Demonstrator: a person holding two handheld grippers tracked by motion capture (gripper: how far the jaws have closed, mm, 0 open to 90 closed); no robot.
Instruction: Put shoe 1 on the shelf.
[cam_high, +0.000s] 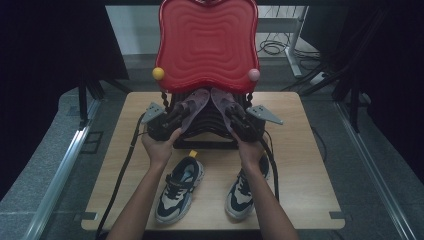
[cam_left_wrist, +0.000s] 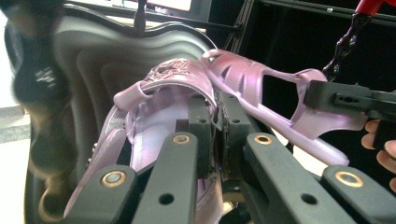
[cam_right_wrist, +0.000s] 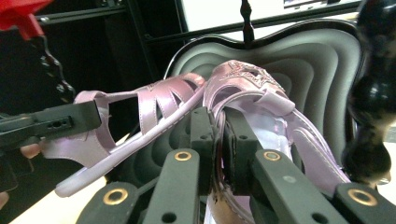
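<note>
1. Nearest to me on the tabletop (cam_high: 300, 165) lie two dark blue and white sneakers, the left sneaker (cam_high: 179, 189) just ahead of my left forearm and the right sneaker (cam_high: 244, 191) partly under my right wrist, both with toes towards me.
2. My left tongs (cam_high: 176, 116) are clamped narrow on the side wall of the left pink sandal (cam_left_wrist: 163, 107); in the left gripper view the sandal's edge sits pinched between the two black pads.
3. My right tongs (cam_high: 236, 114) grip the right pink sandal (cam_right_wrist: 261, 102) the same way, jaws drawn close with its strap edge between them.
4. Both sandals are lifted off the tabletop over the black lower shelf (cam_high: 210, 131) of a rack, their toes nearly meeting in the middle, heels angled out towards my hands.
5. Above them stands the rack's red wavy tray (cam_high: 207, 40), with a yellow ball (cam_high: 158, 73) at its left corner and a pink ball (cam_high: 254, 75) at its right.
</note>
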